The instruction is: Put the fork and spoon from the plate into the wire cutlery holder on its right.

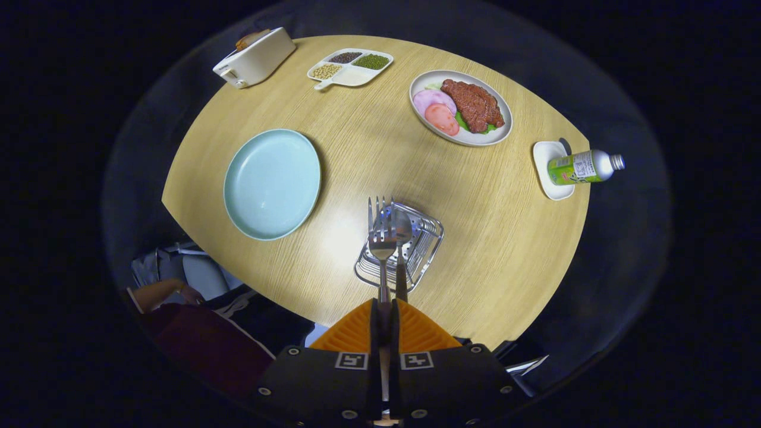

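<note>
The gripper (pixel 385 309) hangs above the wire cutlery holder (pixel 416 252), its orange jaws drawn narrow and pressed on the handle of the fork (pixel 381 238), which points ahead with its tines over the holder's far rim. The spoon (pixel 403 229) runs just beside the fork on its right, bowl forward. Its dark handle reaches back toward the jaws, but from this angle it is hard to tell whether they grip it too or whether it already stands in the holder. The pale blue plate (pixel 272 184) lies bare toward the counter's (pixel 333 119) left edge, well apart from the holder, so both pieces have left it and what remains, in my judgement, is lowering and letting go.

The risks sit in that release. The fork is held near its handle end with its heavy head far forward, so it could pivot in the jaws and slip out early. If the jaws open while the tines are over the wire rim and not inside it, the fork may catch on the rim, tip out and clatter onto the counter near its front edge. The holder looks light. A push from the fork could slide or topple it. The plate of meat (pixel 461 107) and the green bottle (pixel 585 166) at the right edge stand clear of all this.
</note>
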The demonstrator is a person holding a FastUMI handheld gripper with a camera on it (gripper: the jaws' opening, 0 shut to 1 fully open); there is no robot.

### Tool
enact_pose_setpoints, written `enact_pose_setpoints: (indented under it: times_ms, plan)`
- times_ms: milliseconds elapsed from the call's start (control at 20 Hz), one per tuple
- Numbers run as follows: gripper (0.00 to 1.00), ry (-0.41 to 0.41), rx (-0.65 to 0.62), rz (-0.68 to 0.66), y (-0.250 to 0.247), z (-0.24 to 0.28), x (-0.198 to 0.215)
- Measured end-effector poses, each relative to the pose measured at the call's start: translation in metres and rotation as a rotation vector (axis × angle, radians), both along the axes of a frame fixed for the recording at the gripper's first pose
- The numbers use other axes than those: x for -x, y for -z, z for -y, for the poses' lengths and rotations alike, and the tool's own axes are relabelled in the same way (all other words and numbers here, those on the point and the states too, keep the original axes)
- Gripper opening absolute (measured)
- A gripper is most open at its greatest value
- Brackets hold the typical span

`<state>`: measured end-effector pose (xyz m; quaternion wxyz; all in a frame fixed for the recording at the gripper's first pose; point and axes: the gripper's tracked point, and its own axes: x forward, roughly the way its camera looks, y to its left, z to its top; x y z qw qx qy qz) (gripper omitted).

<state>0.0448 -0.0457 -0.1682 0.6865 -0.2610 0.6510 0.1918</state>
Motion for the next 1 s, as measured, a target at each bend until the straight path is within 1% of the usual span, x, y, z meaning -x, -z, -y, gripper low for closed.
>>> enact_pose_setpoints:
  times_ms: [100, 250, 350, 700, 850, 1000]
  plan:
    - [0.05, 0.010, 0.043, -0.014, 0.000, 0.019, 0.003]
    - [0.05, 0.028, 0.055, -0.045, 0.007, 0.025, 0.002]
    - [0.05, 0.022, 0.067, -0.064, 0.011, 0.022, -0.003]
    - [0.05, -0.036, 0.113, -0.127, 0.031, 0.000, -0.011]
    - [0.05, -0.023, 0.113, -0.111, 0.039, -0.008, -0.019]
    - [0.11, -0.006, 0.106, -0.079, 0.039, -0.008, -0.022]
